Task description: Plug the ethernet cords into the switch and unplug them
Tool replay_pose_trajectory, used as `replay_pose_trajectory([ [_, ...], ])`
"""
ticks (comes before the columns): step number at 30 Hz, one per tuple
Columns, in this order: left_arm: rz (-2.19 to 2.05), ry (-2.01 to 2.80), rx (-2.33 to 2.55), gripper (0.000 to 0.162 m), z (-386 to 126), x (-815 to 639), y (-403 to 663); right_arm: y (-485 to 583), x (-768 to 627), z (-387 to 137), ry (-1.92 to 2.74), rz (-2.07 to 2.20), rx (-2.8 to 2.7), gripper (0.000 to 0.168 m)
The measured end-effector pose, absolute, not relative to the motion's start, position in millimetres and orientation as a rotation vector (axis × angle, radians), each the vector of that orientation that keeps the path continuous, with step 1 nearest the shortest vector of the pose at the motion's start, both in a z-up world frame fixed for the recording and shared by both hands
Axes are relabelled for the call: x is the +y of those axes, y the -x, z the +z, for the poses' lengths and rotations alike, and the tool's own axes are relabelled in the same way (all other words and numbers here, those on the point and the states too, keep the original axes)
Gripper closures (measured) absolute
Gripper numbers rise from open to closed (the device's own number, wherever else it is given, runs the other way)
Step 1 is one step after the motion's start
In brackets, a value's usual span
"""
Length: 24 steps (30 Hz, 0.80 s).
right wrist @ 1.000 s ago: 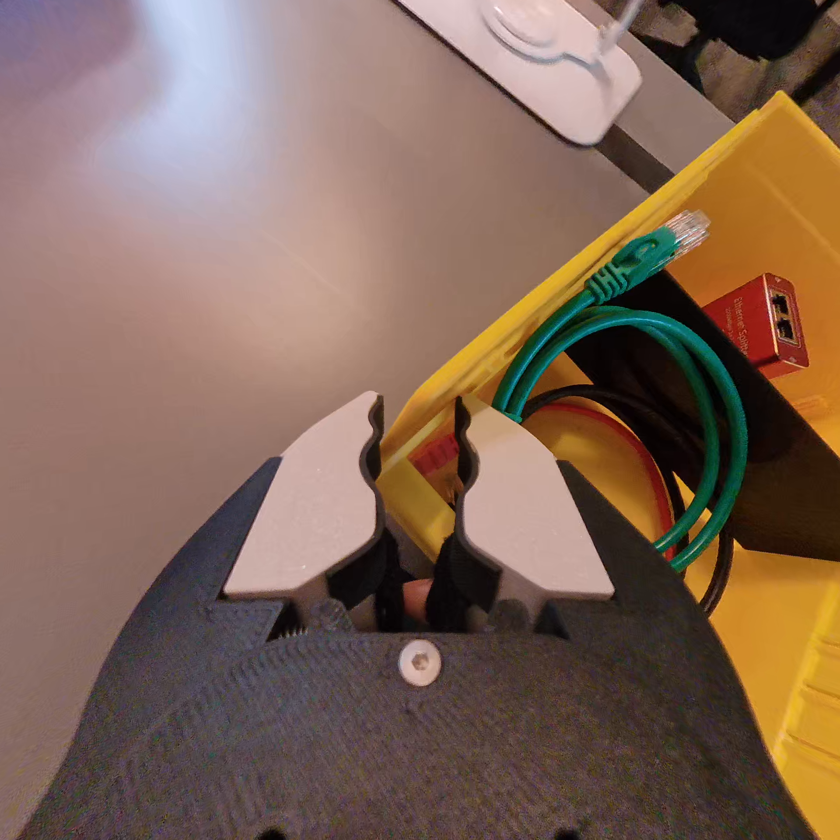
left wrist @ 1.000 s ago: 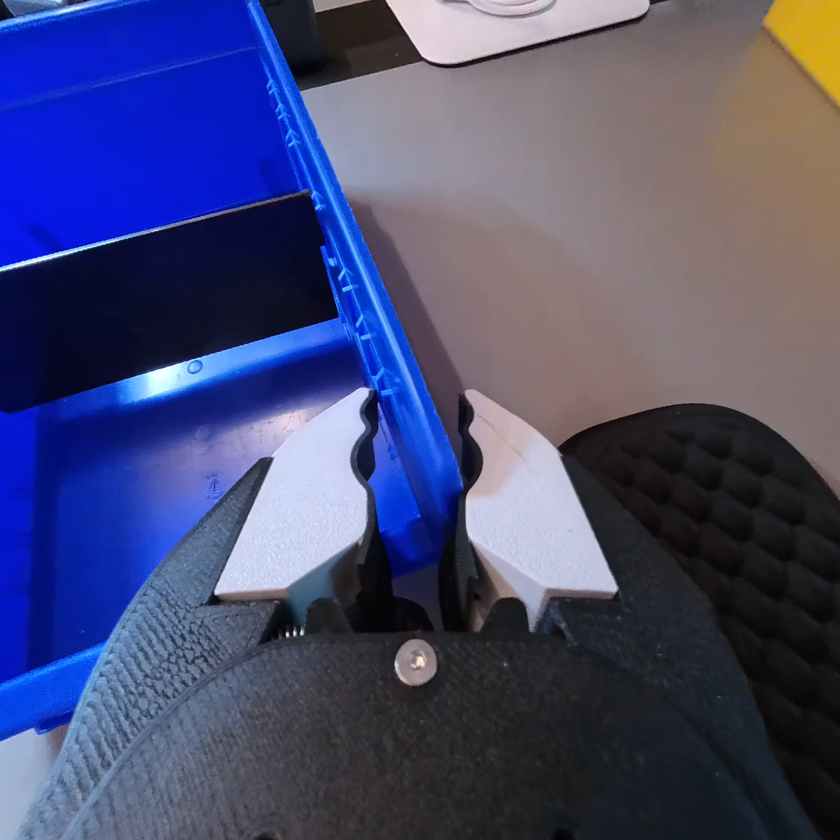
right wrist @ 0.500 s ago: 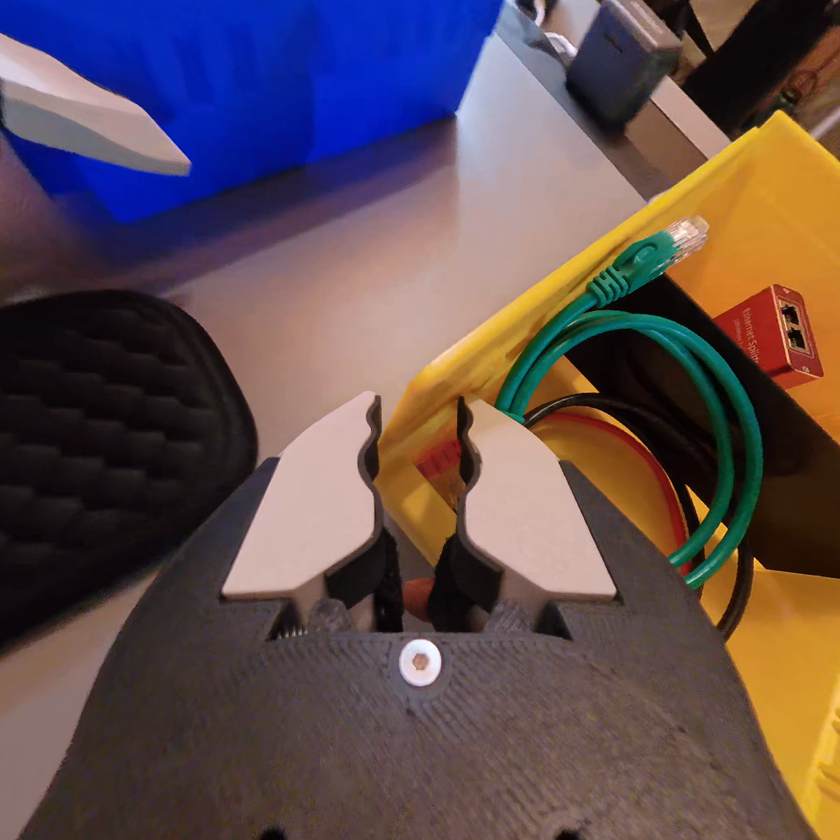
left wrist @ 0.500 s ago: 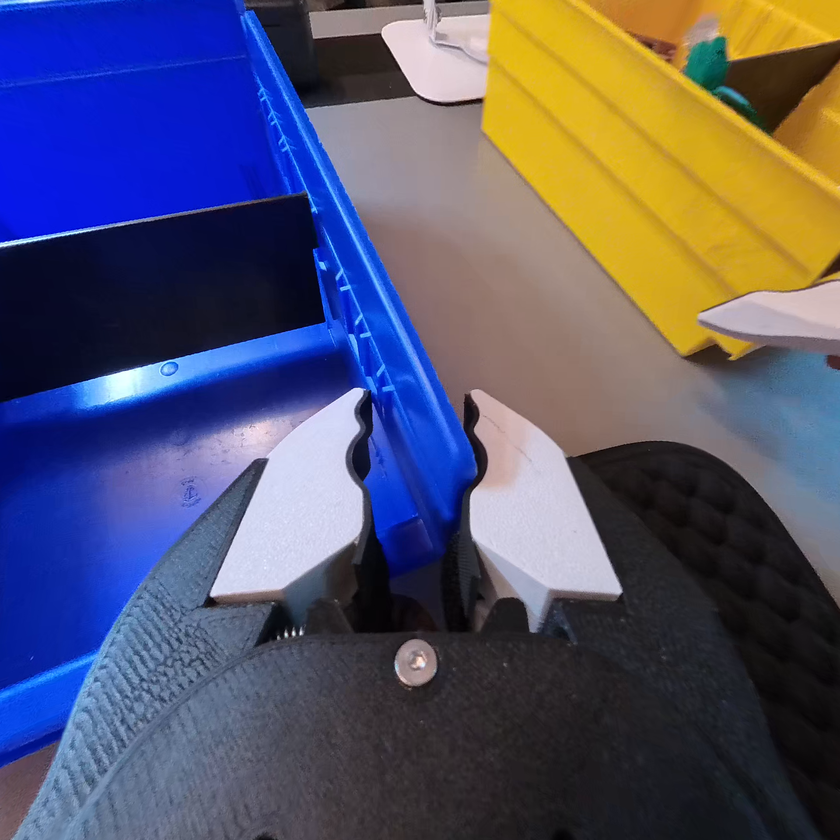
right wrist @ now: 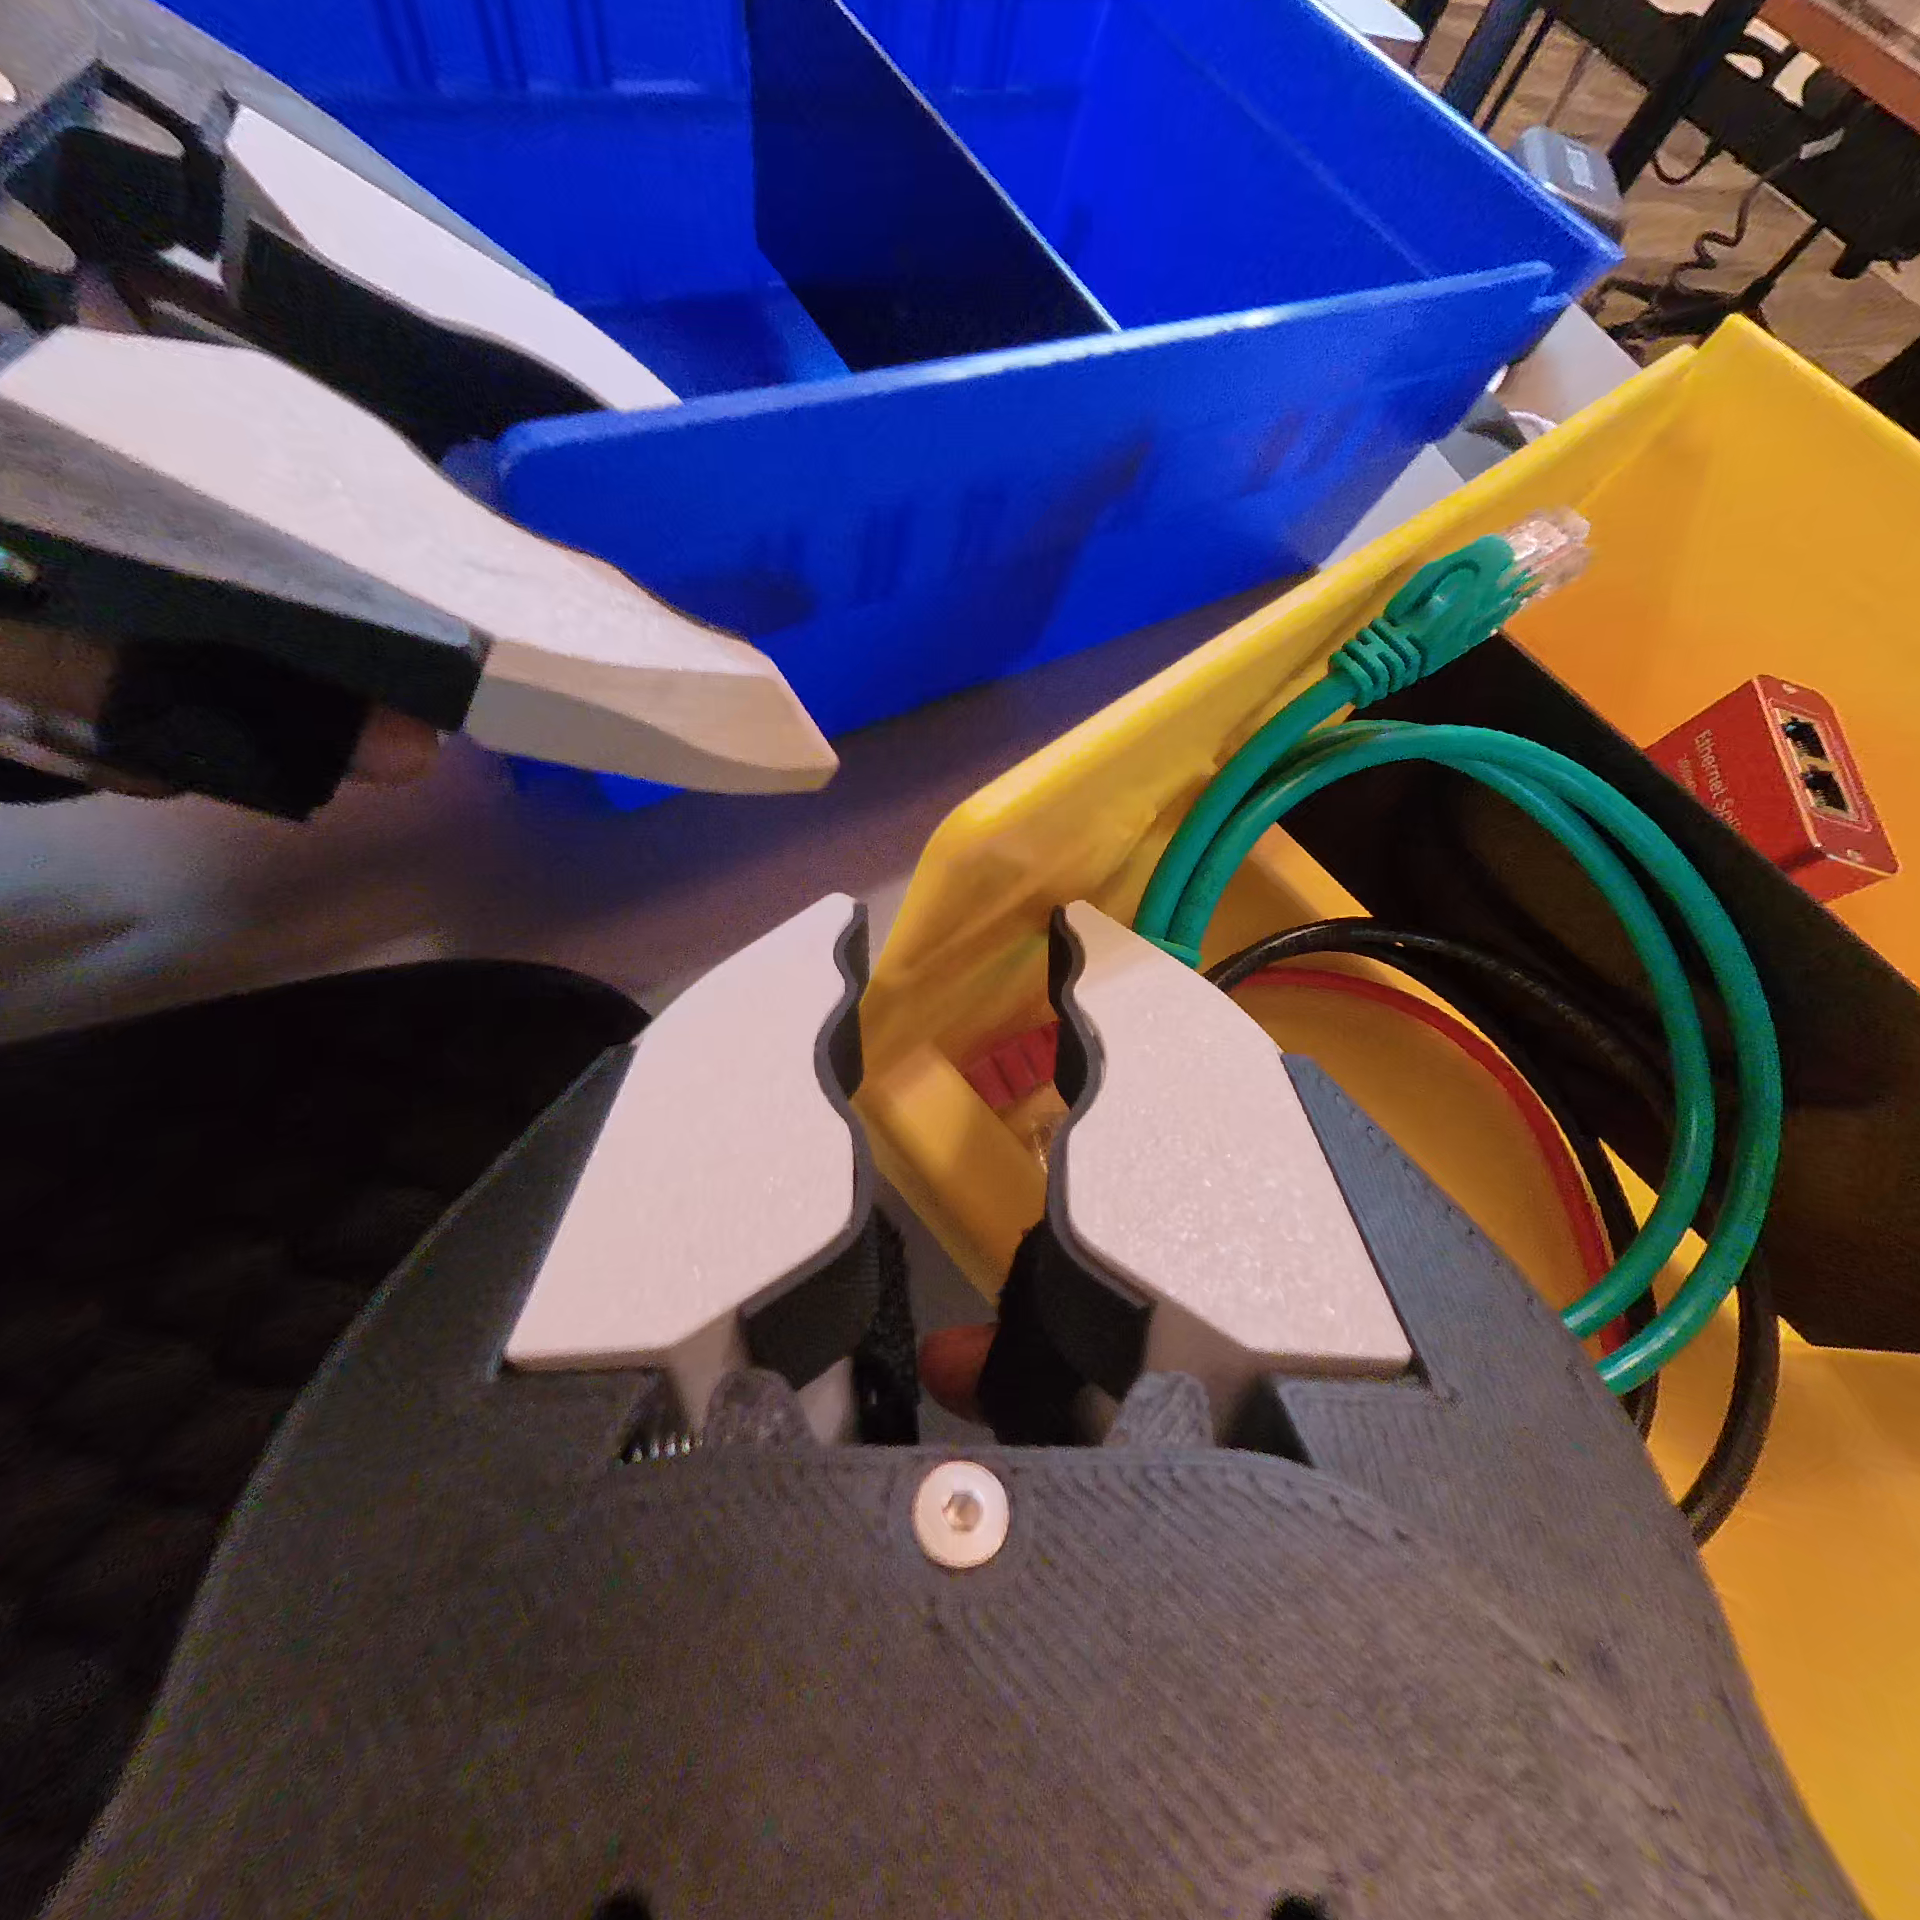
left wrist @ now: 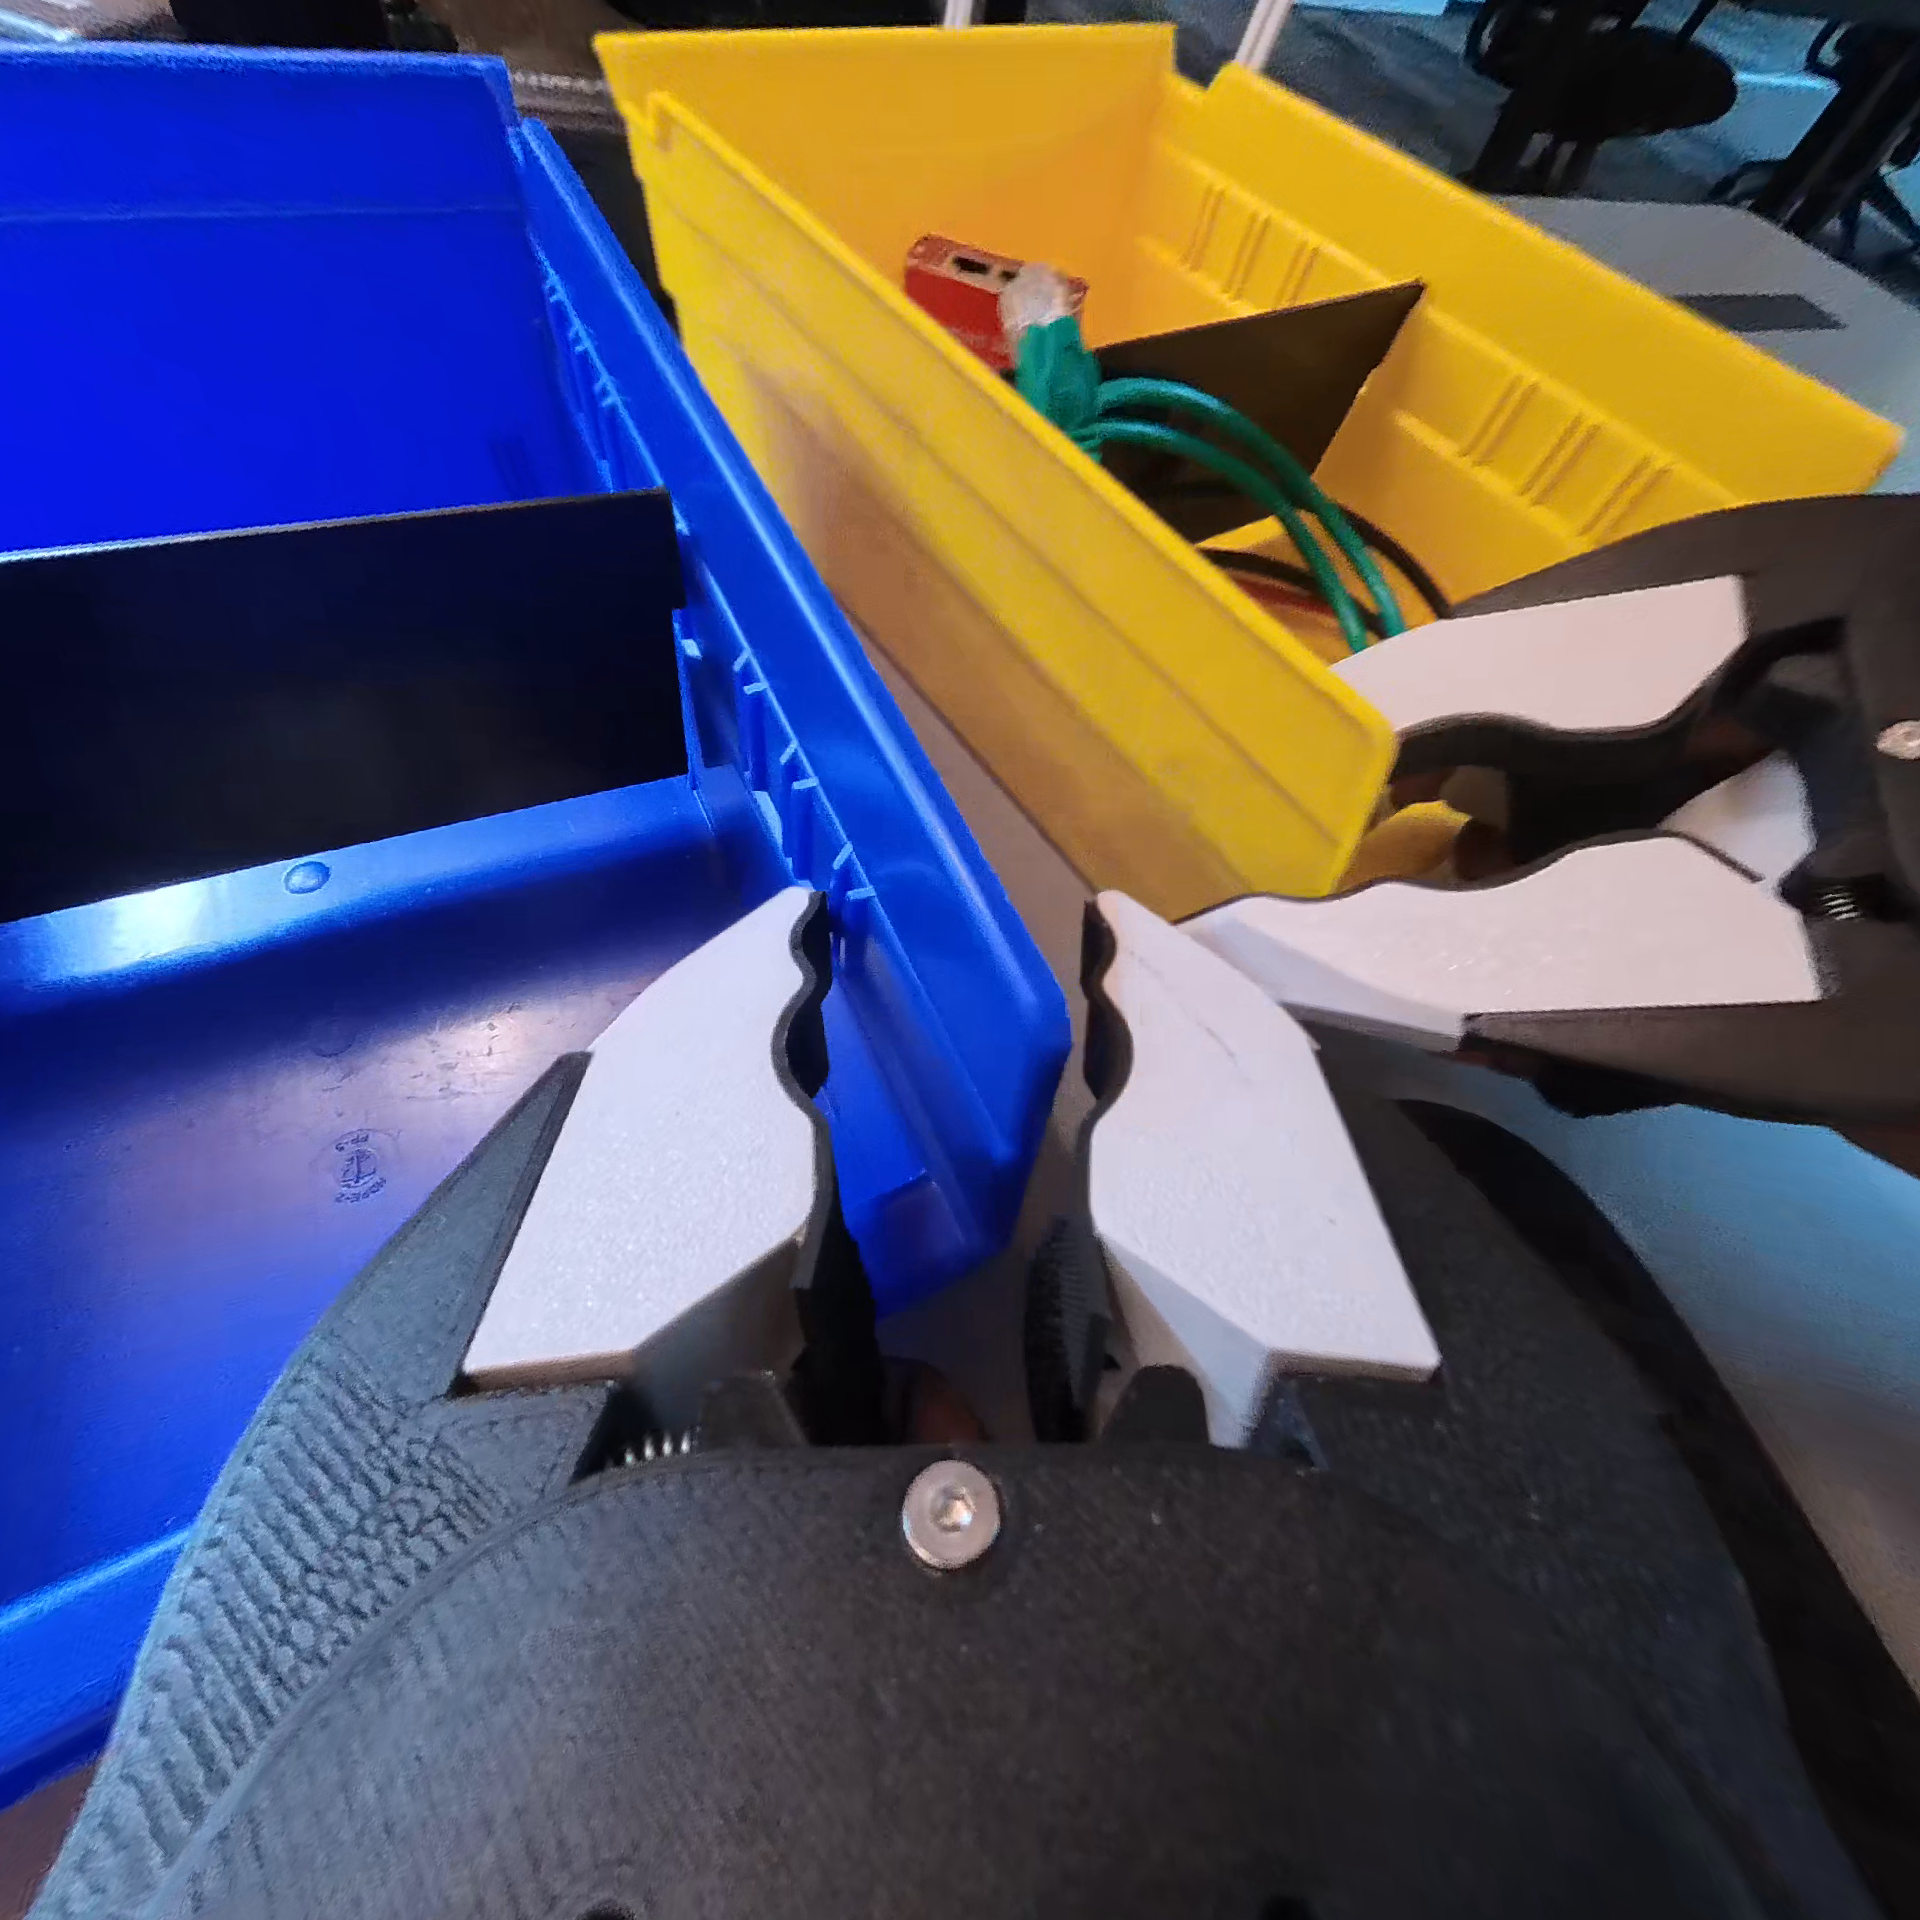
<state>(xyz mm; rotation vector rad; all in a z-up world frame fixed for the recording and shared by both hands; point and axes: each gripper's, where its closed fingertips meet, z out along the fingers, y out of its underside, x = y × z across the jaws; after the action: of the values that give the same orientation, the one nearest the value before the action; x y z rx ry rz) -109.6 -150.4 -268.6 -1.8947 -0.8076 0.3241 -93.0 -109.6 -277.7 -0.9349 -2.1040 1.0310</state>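
A red switch point(right wrist: 1777, 790) lies in the far compartment of a yellow bin point(right wrist: 1143, 748). A coiled green ethernet cord point(right wrist: 1621, 831) leans over the bin's black divider point(right wrist: 1818, 1143), its clear plug up at the rim. A red cord point(right wrist: 1455, 1049) and a black cord point(right wrist: 1745, 1403) lie under it. My right gripper point(right wrist: 958, 920) is shut on the yellow bin's near corner wall. My left gripper point(left wrist: 951, 914) is shut on the near corner wall of a blue bin point(left wrist: 260, 1039). The switch point(left wrist: 977, 296), green cord point(left wrist: 1226, 457) and yellow bin point(left wrist: 987, 540) also show in the left wrist view.
The blue bin has a black divider point(left wrist: 343, 665) and nothing in it. The two bins stand side by side on a grey table point(left wrist: 1766, 1299), a narrow gap between them. A black textured pad point(right wrist: 208, 1195) lies under the grippers. Chairs and desks stand beyond.
Both bins have swung toward each other with the grippers still on their walls. They now stand close side by side, and each gripper shows in the other's view.
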Motion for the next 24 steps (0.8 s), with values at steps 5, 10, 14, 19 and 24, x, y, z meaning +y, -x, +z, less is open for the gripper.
replay_pose_trajectory([
  [5,0.273,1.815,-0.737,0.111,-245,-158,106,101,-123,-278,0.896,1.038,-2.108,0.133],
  [10,0.39,1.699,-0.691,0.109,-199,-209,116,98,-127,-278,0.834,1.049,-2.119,0.124],
  [14,0.714,1.542,-0.83,0.105,-173,-296,150,94,-122,-237,0.846,1.172,-1.83,0.106],
  [19,0.747,1.583,-0.986,0.083,-217,-355,180,67,-170,-198,0.681,1.383,-1.681,0.106],
  [24,0.583,1.59,-0.991,0.09,-257,-345,188,80,-190,-244,0.902,1.325,-1.889,0.108],
])
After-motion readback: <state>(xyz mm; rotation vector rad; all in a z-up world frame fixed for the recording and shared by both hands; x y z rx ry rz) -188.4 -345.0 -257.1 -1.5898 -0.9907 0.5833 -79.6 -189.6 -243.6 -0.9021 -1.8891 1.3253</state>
